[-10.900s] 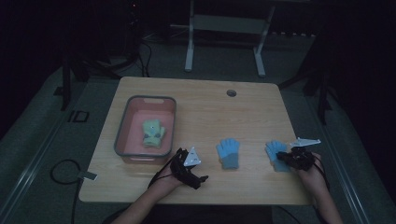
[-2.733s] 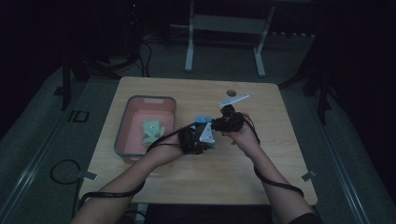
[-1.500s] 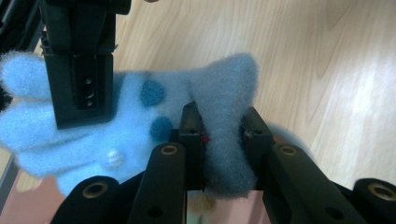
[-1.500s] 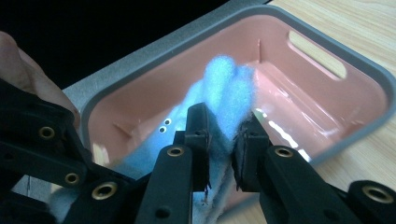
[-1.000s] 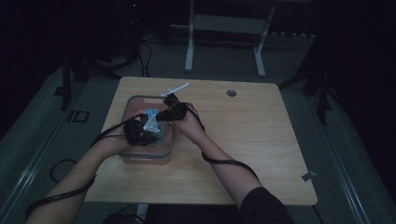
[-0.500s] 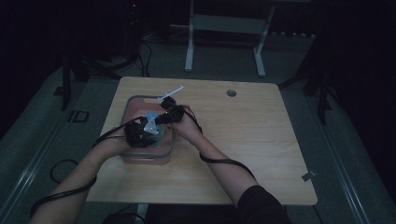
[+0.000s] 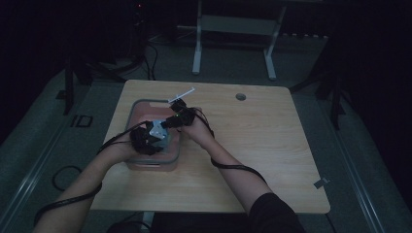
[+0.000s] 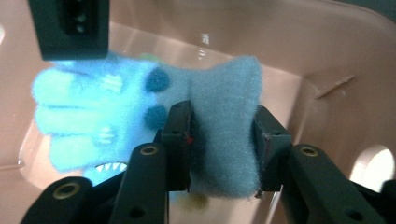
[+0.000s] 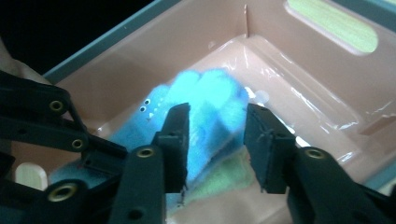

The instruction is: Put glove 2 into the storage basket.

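Both grippers reach down into the pink bin (image 7: pixel 145 105). My left gripper (image 8: pixel 223 149) still pinches the cuff of a blue glove (image 8: pixel 116 116); its jaws have just been opening a little, and the cuff fills the gap between the pads. My right gripper (image 9: pixel 217 140) stands open astride the fingers of the blue glove (image 9: pixel 210 98); its jaws have just been opening, and the pads sit clear of the fabric. Under the blue fabric lies a green glove (image 9: pixel 219 179). In the high view the left gripper (image 7: pixel 154 138) and right gripper (image 7: pixel 171 121) meet over the bin.
The bin's walls (image 8: pixel 327 56) close in around both grippers, with a handle cut-out (image 9: pixel 331 21) in one end. The wooden table (image 7: pixel 252 145) stretches to the right of the bin, with a round hole (image 7: pixel 240 96) near its far edge.
Both hands carried the blue gloves left from the table's middle to the bin. Over the last second they sank slightly into it.
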Available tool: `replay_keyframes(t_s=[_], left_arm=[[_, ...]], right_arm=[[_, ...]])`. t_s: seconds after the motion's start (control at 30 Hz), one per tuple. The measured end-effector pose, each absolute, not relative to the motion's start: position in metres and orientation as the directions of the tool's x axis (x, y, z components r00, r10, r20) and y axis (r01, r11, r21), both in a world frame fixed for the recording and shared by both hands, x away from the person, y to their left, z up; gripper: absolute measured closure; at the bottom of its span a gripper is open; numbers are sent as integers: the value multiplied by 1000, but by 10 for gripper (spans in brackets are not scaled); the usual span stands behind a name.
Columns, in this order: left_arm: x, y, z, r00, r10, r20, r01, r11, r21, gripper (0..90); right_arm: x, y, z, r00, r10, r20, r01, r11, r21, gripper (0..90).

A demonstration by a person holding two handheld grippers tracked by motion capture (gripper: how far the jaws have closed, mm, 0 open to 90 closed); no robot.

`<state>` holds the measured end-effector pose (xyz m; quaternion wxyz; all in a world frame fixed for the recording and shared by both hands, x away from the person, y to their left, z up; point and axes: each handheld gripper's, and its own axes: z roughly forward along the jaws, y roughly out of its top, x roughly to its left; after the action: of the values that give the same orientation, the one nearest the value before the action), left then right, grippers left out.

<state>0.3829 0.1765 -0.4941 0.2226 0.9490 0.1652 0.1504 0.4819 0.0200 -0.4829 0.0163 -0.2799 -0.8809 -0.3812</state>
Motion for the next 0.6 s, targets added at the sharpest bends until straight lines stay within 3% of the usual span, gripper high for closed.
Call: replay_keyframes(t_s=[0.17,0.37,0.5,0.6], left_arm=[[380,178,-488,887,415,202,267,-818,509,509],[377,177,-479,846,503,175,334,-757,562,134],[376,175,-478,837,524,155,352,-734,581,37],[375,173,-476,829,540,147,358,-714,602,24]], right_arm=[[481,12,-476,-845,473,250,502,540,675,544],[476,1,-466,-854,451,260,489,524,697,421],[472,-8,-462,-869,416,270,470,520,713,307],[471,-13,-462,-878,387,281,459,518,722,235]])
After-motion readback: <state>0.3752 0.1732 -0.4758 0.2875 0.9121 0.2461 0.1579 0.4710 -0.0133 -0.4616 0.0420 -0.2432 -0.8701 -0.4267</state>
